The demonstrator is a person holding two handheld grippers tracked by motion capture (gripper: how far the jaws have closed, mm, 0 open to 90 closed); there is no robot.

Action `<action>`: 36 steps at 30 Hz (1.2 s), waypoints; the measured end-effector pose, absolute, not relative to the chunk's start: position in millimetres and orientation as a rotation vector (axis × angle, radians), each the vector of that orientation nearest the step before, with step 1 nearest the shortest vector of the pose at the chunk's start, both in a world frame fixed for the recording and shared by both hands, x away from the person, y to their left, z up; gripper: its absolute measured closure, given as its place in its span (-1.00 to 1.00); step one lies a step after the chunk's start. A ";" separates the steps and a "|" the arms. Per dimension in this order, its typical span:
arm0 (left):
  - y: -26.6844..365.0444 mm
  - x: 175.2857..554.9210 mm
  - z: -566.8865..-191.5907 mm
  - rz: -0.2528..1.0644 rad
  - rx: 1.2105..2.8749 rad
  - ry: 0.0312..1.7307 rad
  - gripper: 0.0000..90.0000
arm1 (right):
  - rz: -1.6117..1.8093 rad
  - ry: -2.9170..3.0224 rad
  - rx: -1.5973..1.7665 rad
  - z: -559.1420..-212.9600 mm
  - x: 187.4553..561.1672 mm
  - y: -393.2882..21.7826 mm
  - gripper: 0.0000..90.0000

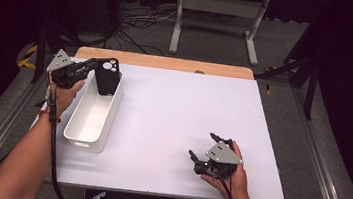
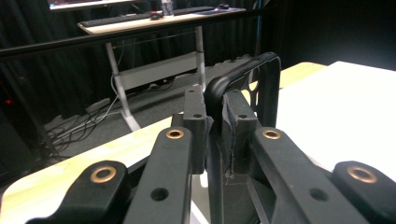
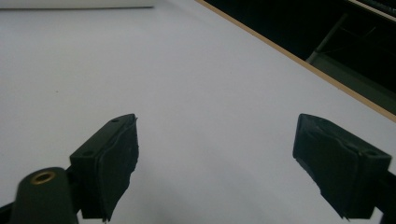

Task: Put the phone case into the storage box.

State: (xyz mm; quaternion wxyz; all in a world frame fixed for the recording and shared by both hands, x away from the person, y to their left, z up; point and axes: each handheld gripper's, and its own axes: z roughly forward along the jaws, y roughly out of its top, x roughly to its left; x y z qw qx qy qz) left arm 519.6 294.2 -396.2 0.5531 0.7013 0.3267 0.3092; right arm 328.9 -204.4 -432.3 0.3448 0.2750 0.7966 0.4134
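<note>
A black phone case (image 1: 107,76) with a camera cutout hangs upright over the far end of a white rectangular bin (image 1: 84,120). My left gripper (image 1: 89,69) is shut on the case's edge; in the left gripper view the case rim (image 2: 243,74) stands pinched between the two pads. My right gripper (image 1: 205,150) rests low on the white table near its front right, jaws wide open with nothing between them. In the right gripper view its pads (image 3: 114,163) stand far apart over bare white surface.
The white table top (image 1: 173,114) has a wooden strip (image 1: 168,62) along its far edge. Beyond it stand a desk frame (image 1: 219,14) and loose cables (image 1: 137,24) on the floor. Metal rails (image 1: 310,145) run along both sides.
</note>
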 end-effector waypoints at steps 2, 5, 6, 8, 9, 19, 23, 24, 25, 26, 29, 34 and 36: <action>295.1 521.2 -398.0 0.731 1.673 0.782 0.79 | 1.078 2.066 0.716 -431.9 328.7 -204.8 -0.66; 291.8 525.2 -403.5 0.724 1.723 0.801 0.69 | 1.083 2.067 0.716 -431.8 328.6 -204.7 -0.66; 291.7 525.7 -404.2 0.721 1.720 0.813 0.69 | 1.081 2.068 0.715 -431.8 328.6 -204.5 -0.66; 291.2 526.7 -405.4 0.726 1.724 0.826 0.67 | 1.080 2.069 0.713 -431.8 328.6 -204.4 -0.66; 291.4 526.9 -405.8 0.723 1.730 0.832 0.66 | 1.081 2.069 0.714 -431.8 328.6 -204.5 -0.66; 291.9 527.4 -408.3 0.720 1.746 0.853 0.61 | 1.084 2.068 0.704 -430.8 327.7 -204.9 -0.66; 291.8 526.5 -408.5 0.719 1.750 0.857 0.60 | 1.085 2.067 0.698 -430.2 326.9 -204.9 -0.66; 291.4 526.1 -408.2 0.723 1.753 0.859 0.60 | 1.086 2.067 0.697 -429.9 326.8 -205.0 -0.66; 291.0 525.9 -407.9 0.725 1.757 0.856 0.57 | 1.088 2.063 0.698 -429.5 326.7 -205.2 -0.66; 291.3 526.0 -407.3 0.731 1.761 0.853 0.56 | 1.088 2.063 0.696 -429.4 326.6 -205.3 -0.66; 290.6 526.0 -407.6 0.732 1.763 0.862 0.53 | 1.087 2.065 0.693 -429.3 326.4 -205.4 -0.66; 290.3 526.5 -410.0 0.713 1.773 0.872 0.43 | 1.083 2.063 0.695 -429.2 326.2 -205.9 -0.66; 290.4 526.1 -409.8 0.712 1.773 0.870 0.42 | 1.086 2.061 0.695 -429.0 326.0 -205.9 -0.66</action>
